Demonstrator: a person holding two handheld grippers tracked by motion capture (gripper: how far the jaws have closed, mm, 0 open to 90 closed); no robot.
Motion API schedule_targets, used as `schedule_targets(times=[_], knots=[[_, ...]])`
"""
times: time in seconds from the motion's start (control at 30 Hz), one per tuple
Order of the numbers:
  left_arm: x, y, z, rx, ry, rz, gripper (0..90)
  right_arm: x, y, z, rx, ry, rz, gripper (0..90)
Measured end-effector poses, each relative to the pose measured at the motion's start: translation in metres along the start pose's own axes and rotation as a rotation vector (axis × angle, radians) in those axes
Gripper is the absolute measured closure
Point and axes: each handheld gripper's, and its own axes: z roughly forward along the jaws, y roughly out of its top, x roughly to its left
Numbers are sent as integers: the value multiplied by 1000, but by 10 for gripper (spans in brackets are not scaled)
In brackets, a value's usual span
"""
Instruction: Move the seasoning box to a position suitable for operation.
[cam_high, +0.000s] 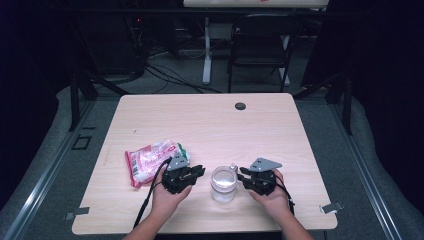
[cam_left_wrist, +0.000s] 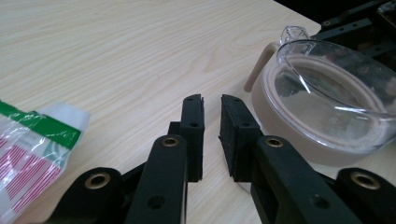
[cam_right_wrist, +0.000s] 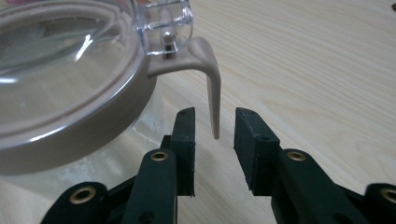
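From the high view, a clear jar (cam_high: 223, 183) stands on the table (cam_high: 210, 125) between the left gripper (cam_high: 197, 172) at its nine o'clock and the right gripper (cam_high: 243, 176) at three; a snack bag (cam_high: 150, 161) lies at ten. In the left gripper view, the jaws stand slightly apart, with nothing between them. In the right gripper view, the parted jaws flank the jar's beige latch (cam_right_wrist: 212, 88) without touching it.

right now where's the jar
In the high view the jar stands near the table's front edge, between the left gripper and right gripper.
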Motion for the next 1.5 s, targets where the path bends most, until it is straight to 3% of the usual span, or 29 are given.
schedule_targets(times=[0.2, 0.43, 0.53, 0.67, 0.97, 1.23, 1.5], knots=[[-1, -4, -6, 0, 25, 21, 799, -3, 5, 10, 4, 33, 4, 716], [-1, -9, -11, -2, 43, 17, 770, -3, 10, 17, 11, 49, -2, 779], [-1, -10, -13, 1, 45, 13, 765, -6, 10, 17, 11, 55, 13, 829], [-2, -8, -14, -5, 44, 13, 759, -9, 10, 16, 9, 72, 60, 827], [-7, -3, -14, -11, 30, 41, 755, 0, 10, 10, 35, -31, 7, 855], [-18, 1, -2, 15, 3, 72, 753, 9, 5, 0, 55, -134, 27, 861], [-27, 0, -2, 42, -51, 107, 749, 19, -4, -17, 77, -146, 29, 836]])
